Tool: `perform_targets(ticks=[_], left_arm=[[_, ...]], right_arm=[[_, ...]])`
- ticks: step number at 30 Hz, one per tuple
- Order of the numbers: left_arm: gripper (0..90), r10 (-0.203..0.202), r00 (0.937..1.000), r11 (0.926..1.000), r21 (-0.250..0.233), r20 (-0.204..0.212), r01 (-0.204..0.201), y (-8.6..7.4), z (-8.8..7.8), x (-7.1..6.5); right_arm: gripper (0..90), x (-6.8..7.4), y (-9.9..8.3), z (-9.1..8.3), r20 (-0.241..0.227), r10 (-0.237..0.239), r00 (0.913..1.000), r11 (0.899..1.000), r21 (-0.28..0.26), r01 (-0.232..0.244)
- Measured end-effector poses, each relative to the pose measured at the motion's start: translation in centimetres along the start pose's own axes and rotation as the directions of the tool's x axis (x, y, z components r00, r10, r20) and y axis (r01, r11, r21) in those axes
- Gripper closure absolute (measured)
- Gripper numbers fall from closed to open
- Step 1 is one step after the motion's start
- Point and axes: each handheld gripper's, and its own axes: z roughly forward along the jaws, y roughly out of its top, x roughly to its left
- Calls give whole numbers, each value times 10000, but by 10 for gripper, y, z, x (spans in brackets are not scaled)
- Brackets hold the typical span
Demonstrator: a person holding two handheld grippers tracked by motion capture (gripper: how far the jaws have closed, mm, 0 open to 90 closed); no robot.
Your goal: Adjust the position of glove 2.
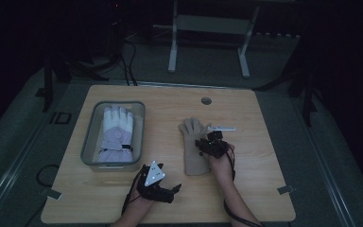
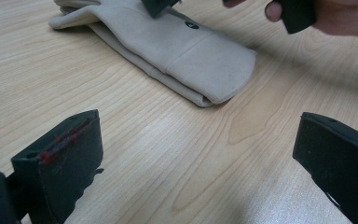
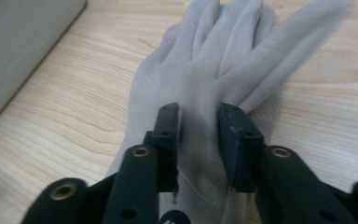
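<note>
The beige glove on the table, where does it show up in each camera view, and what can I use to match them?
High view: the beige glove lies right of centre, fingers pointing away, under the right gripper.
Left gripper view: its cuff end lies at top centre, beyond the open jaws.
Right gripper view: it fills the centre, fingers toward the top, jaws slightly apart over it.
Shared landmark: the light wooden table.

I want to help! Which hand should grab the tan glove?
Right: the right gripper hovers over the flat tan suede glove, jaws straddling it. The left gripper sits apart, wide open over bare wooden table.
</note>
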Motion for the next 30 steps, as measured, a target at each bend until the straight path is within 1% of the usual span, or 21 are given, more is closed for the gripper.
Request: perform_targets(ticks=[2,6,8,9,11,12,13,14,15,16,17,18,20,22,23,25,27,30], left_arm=[[18,-8,10000,10000,24,15,8,0,0,0],[18,-28,10000,10000,80,-5,28,0,0,1],[19,-85,10000,9999,78,16,85,0,1,1],[19,-86,10000,9999,104,13,86,0,1,1],[19,-122,9999,9999,119,39,122,1,1,1],[19,-129,9999,9998,166,35,129,1,2,1],[19,-129,9999,9998,166,35,129,1,2,1],[19,-109,9999,9998,185,26,109,1,2,1],[19,-98,10000,9997,205,-8,98,1,2,1],[19,-84,10000,9998,191,8,84,1,2,1],[19,-75,10000,9998,172,20,74,1,2,1],[19,-89,10000,9998,168,38,88,1,2,1],[19,-137,9999,9998,118,105,136,1,2,2],[19,-140,9998,9998,128,118,139,2,3,2],[19,-141,9998,9998,146,129,139,2,3,2],[19,-128,9998,9998,145,161,126,3,3,2],[19,-46,9997,9998,188,235,42,4,3,3],[19,-91,9993,9999,97,368,87,7,3,6]], right_arm=[[593,0,2,-5,-15,-196,9998,9998,-86,196],[457,-3,5,-15,-144,-474,9988,9989,-68,473],[360,-6,5,-20,-238,-513,9984,9986,-115,510],[299,-7,5,-21,-405,-552,9977,9984,-107,548],[228,-10,4,-24,-798,-741,9941,9972,-84,737],[194,-11,4,-26,-956,-742,9927,9972,-50,740],[194,-11,4,-26,-956,-742,9927,9972,-50,740],[189,-12,3,-27,-1105,-715,9913,9974,9,721],[170,-12,2,-28,-1234,-1066,9866,9936,245,1104],[177,-13,1,-29,-1353,-1174,9838,9924,204,1212],[181,-14,0,-30,-1529,-1173,9813,9925,149,1209],[182,-15,-1,-31,-1603,-1296,9785,9911,80,1326],[180,-15,-2,-32,-1469,-1746,9736,9843,-16,1763],[153,-16,-3,-34,-1362,-2009,9701,9796,-256,1993],[156,-16,-4,-35,-1291,-2125,9686,9772,-315,2102],[156,-16,-4,-37,-1370,-2109,9679,9771,-20,2126],[156,-17,-4,-39,-1448,-1962,9698,9790,277,2022],[146,-21,-5,-42,-1659,-1798,9696,9823,222,1860]])
